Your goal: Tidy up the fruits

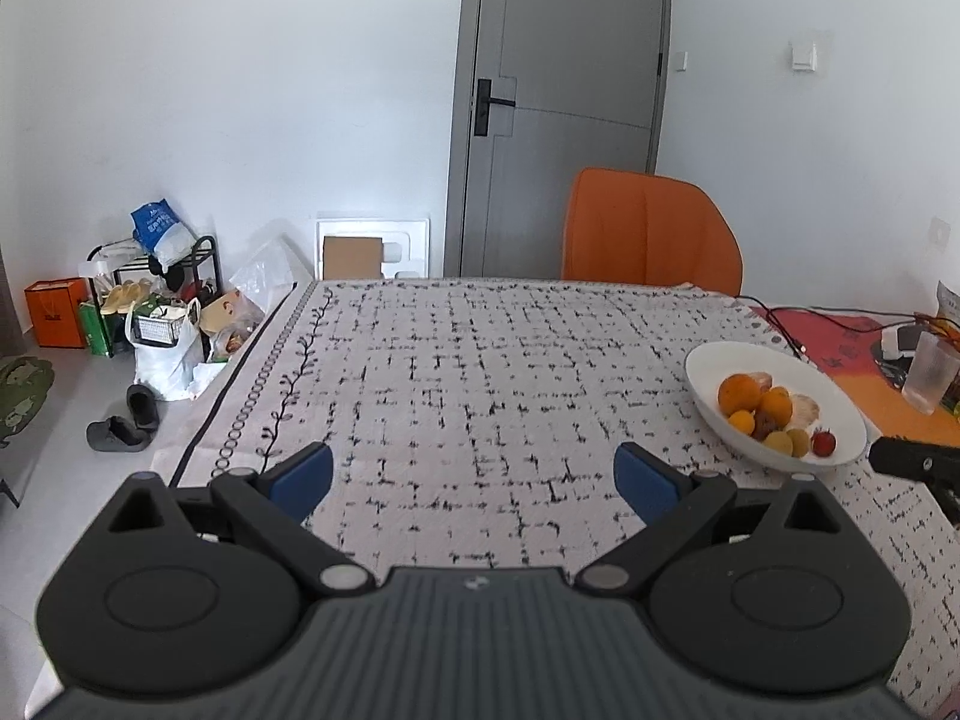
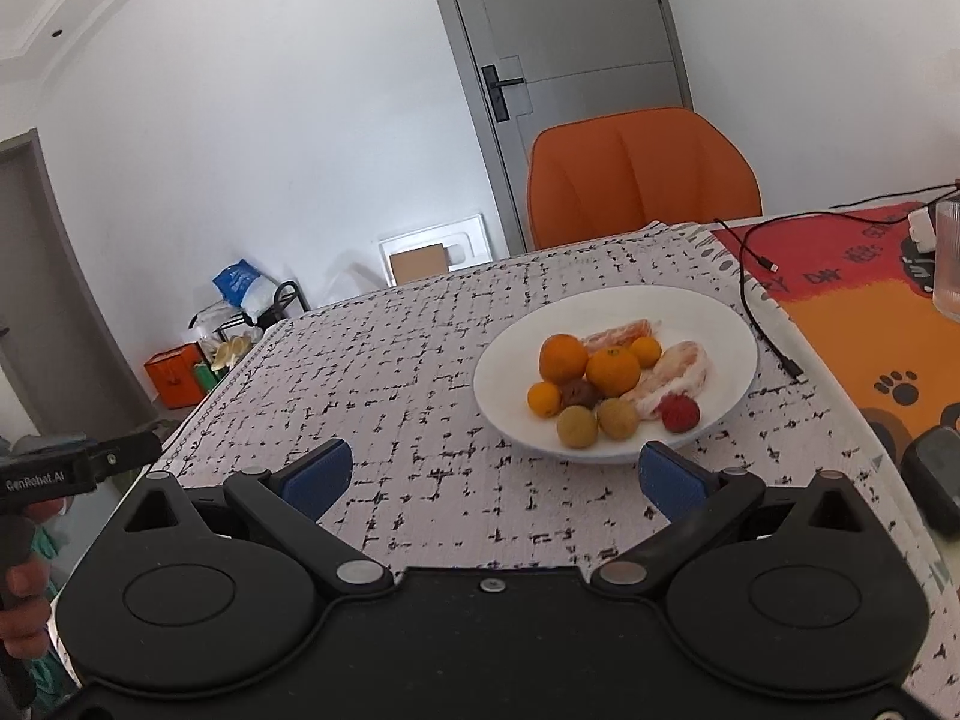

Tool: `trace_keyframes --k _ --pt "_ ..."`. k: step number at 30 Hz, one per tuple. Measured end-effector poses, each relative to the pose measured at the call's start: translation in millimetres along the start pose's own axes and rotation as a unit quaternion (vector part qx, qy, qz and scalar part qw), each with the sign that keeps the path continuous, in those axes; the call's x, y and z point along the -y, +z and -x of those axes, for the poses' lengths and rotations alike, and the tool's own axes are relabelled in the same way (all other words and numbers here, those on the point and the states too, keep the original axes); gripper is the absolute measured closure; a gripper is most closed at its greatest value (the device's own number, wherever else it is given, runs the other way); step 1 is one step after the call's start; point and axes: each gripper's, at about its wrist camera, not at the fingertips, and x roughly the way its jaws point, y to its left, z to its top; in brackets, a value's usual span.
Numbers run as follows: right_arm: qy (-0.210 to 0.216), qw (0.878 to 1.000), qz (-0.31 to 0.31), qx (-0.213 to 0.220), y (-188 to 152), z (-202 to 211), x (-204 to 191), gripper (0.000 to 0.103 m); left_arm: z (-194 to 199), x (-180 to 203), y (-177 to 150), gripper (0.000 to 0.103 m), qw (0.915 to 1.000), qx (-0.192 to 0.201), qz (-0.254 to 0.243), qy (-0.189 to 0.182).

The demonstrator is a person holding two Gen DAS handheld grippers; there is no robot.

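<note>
A white plate (image 2: 714, 324) on the patterned tablecloth holds several fruits: oranges (image 2: 612, 369), small yellow-brown fruits (image 2: 577, 426), a dark fruit (image 2: 579, 393), a red berry (image 2: 680, 412) and peeled pomelo pieces (image 2: 678, 372). My right gripper (image 2: 495, 474) is open and empty, just in front of the plate's near rim. My left gripper (image 1: 474, 477) is open and empty over bare tablecloth, left of the plate (image 1: 720, 360). The oranges (image 1: 741, 393) also show in the left wrist view.
An orange chair (image 2: 642, 174) stands at the table's far side. A black cable (image 2: 759, 306) lies right of the plate on an orange mat (image 2: 852, 324), with a glass (image 2: 948, 258) beyond. The table's left edge (image 1: 240, 372) drops to floor clutter.
</note>
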Motion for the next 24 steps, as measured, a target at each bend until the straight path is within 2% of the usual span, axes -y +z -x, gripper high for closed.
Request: trace_keyframes --k 9,24 --pt "0.005 1.000 0.015 -0.003 -3 1 -6 0.000 -5 -3 -13 0.004 0.9998 -0.018 -0.006 0.006" --pt "0.009 1.000 0.007 -0.021 -11 -9 -6 0.000 -6 -3 -14 0.004 0.9997 -0.022 -0.009 0.008"
